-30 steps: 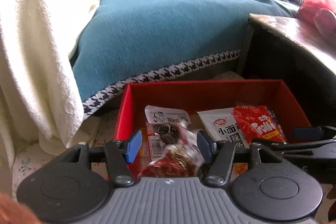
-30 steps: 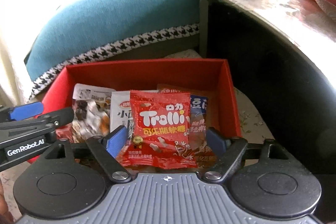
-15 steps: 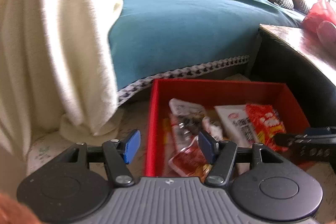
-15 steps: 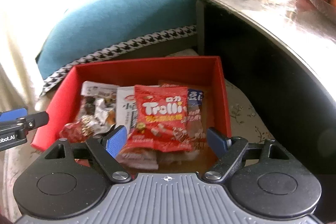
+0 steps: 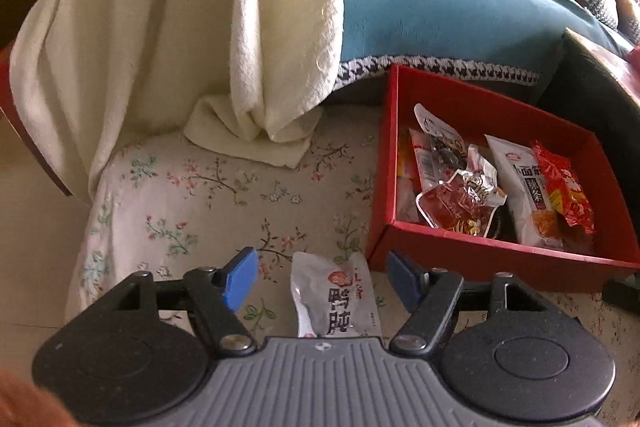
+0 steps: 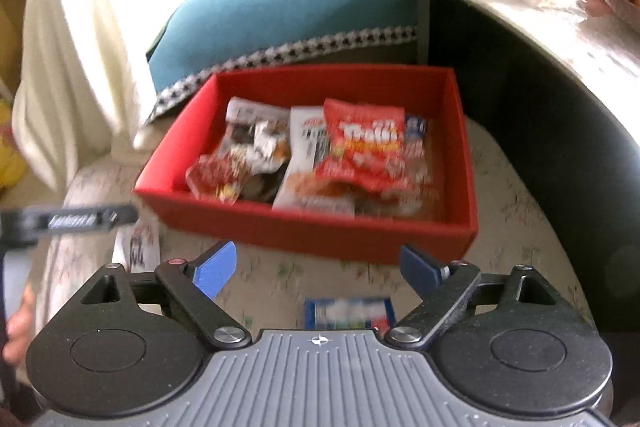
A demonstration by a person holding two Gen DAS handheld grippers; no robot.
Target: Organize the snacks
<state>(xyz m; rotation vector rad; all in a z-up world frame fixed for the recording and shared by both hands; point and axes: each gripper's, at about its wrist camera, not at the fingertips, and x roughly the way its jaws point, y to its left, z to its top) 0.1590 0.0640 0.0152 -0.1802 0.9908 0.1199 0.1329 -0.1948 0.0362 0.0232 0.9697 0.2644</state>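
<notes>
Several packets sit in red box [image 5: 496, 259] | white pouch [image 5: 340, 301], blue packet [image 6: 348, 313] left outside | my left gripper [image 5: 322, 279], right gripper [image 6: 316, 271] both agape, empty

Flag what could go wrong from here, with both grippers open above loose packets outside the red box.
1. The white packet lies flat on the soft floral cloth; the open left gripper may pinch fabric along with it.
2. The blue packet sits close under the right gripper and looks blurred, so a grasp could miss.
3. The red box is already heaped; added packets may slide out.
</notes>
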